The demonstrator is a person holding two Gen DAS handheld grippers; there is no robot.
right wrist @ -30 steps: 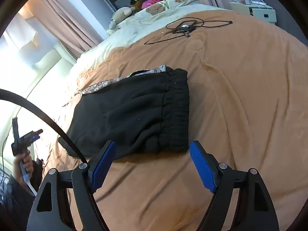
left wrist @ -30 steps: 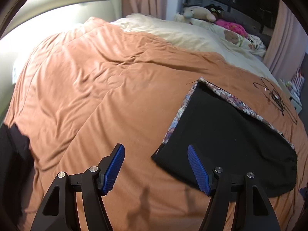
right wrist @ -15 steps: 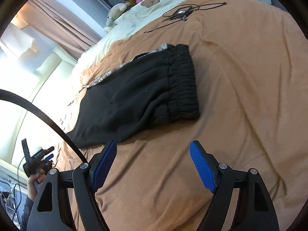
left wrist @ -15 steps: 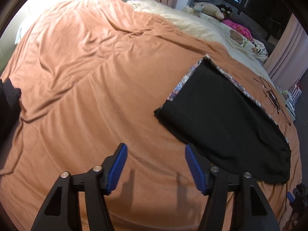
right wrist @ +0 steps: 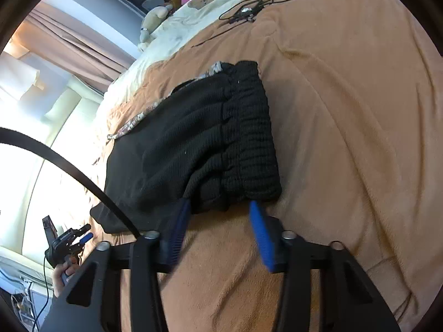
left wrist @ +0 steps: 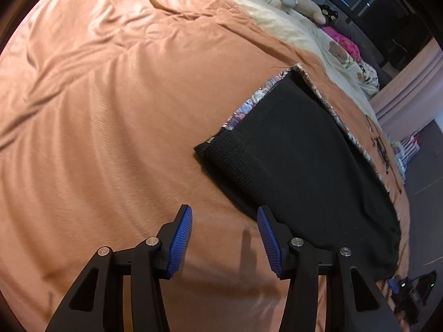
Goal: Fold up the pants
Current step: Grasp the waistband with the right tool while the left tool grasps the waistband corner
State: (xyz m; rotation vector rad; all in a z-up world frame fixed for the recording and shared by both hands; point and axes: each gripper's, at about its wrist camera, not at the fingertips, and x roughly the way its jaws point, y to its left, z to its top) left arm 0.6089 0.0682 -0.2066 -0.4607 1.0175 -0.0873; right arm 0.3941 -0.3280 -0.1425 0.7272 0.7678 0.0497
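Observation:
Black knit pants (left wrist: 299, 155) lie folded lengthwise on an orange blanket (left wrist: 110, 110), with a patterned lining edge (left wrist: 249, 102) showing along the far side. My left gripper (left wrist: 224, 215) is open and empty, just short of the pants' near hem edge, its right finger beside the fabric. In the right wrist view the pants (right wrist: 199, 138) end in a ribbed waistband (right wrist: 254, 138). My right gripper (right wrist: 218, 213) is open, its fingertips at the near edge of the waistband end, with cloth just ahead of the jaws.
A black cable (right wrist: 243, 11) lies on the blanket beyond the pants. Stuffed toys (left wrist: 304, 2) and a cream sheet (left wrist: 277, 25) sit at the bed's far end. The other hand-held gripper (right wrist: 69, 240) shows at lower left of the right wrist view.
Both grippers have moved in toward the pants and narrowed their jaws. The right one now reaches the waistband edge; the left one has come up to the hem edge.

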